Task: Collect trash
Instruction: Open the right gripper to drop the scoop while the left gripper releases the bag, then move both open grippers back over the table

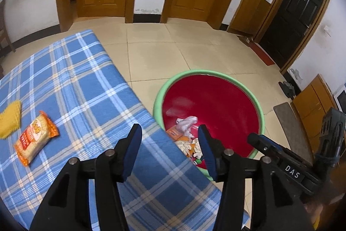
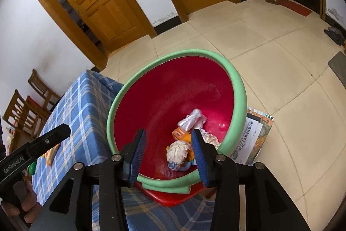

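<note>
A red basin with a green rim [image 1: 237, 81] [image 2: 237, 83] stands on the floor beside the table and holds trash: a crumpled plastic bag [image 2: 192, 118], an orange box [image 2: 180, 133] and a pale crumpled wad [image 2: 177, 151]. An orange snack packet [image 1: 35, 138] lies on the blue plaid tablecloth [image 1: 75, 83], left of my left gripper [image 1: 169, 151]. The left gripper is open and empty over the table's right edge. My right gripper [image 2: 168, 155] is open and empty above the basin's near rim. The right gripper also shows in the left wrist view [image 1: 281, 155].
A yellow cloth [image 1: 9, 118] lies at the table's left edge. Printed paper sheets [image 2: 253, 135] lie on the floor right of the basin. Wooden chairs [image 2: 26, 105] stand left of the table. Doors line the far wall, with tiled floor between.
</note>
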`<act>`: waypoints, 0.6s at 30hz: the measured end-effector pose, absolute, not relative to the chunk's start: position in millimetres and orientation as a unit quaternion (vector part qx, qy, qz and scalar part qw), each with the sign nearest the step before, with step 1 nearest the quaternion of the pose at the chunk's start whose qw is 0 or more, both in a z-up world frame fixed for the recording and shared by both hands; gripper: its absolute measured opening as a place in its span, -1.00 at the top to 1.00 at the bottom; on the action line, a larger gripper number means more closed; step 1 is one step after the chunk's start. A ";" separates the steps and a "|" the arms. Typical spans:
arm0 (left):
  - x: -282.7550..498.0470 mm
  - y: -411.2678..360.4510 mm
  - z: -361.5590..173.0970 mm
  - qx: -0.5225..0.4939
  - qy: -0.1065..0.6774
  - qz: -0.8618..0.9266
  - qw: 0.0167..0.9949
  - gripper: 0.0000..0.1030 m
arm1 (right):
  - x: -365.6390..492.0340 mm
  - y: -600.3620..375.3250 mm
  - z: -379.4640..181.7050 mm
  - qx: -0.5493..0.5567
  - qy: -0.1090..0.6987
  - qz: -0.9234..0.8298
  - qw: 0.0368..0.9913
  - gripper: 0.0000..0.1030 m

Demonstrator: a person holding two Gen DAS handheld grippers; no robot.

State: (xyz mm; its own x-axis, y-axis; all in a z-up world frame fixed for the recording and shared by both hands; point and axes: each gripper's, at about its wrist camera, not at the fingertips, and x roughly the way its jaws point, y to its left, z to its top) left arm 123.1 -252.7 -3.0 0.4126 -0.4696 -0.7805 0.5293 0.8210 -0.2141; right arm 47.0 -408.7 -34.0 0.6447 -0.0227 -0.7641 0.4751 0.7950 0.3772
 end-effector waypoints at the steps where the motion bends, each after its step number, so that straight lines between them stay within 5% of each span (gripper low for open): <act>1: 124.2 -249.8 -2.4 0.031 0.453 -0.294 0.841 -0.07 | 47.2 -407.8 -33.7 0.285 0.396 -0.144 0.861 0.06; 18: 159.1 -160.8 4.6 -0.008 0.446 -0.201 0.872 -0.21 | 58.7 -385.3 -26.2 0.268 0.402 -0.126 0.866 -0.11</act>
